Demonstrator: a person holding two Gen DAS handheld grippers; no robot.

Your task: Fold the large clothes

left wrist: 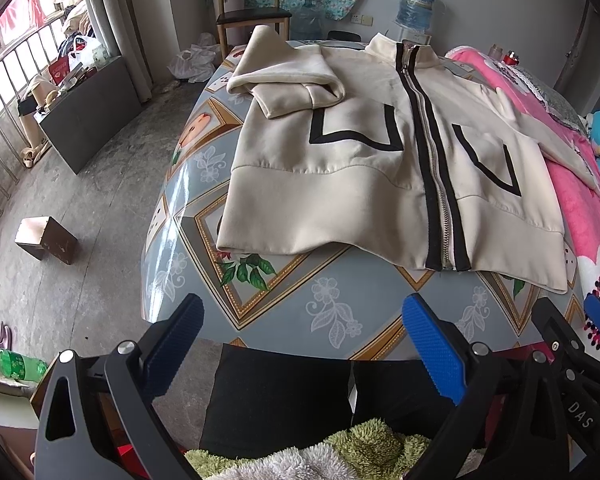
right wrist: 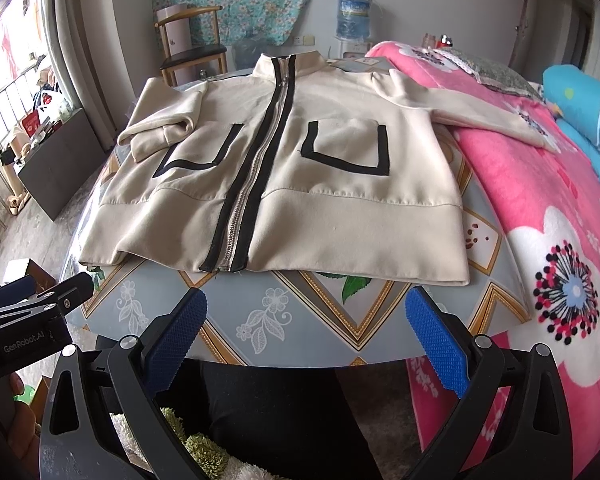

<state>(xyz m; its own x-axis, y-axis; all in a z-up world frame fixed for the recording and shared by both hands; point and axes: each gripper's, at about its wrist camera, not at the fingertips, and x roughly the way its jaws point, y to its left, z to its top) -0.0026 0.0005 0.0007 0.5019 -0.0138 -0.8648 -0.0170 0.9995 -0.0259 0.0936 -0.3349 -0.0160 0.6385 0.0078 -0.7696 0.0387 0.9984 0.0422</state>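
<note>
Patterned tabletop (right wrist: 300, 320) carries the zipped jacket (right wrist: 300, 184) flat for folding; both grippers' fingers (left wrist: 432, 344) (right wrist: 436, 344) hover spread, empty.

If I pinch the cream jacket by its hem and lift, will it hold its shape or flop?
Likely flop: the jacket drapes softly over the table edge, and one sleeve already lies folded limp. The zipper may stiffen the middle slightly. The glossy tablecloth looks slick, so it could slide when tugged.
</note>
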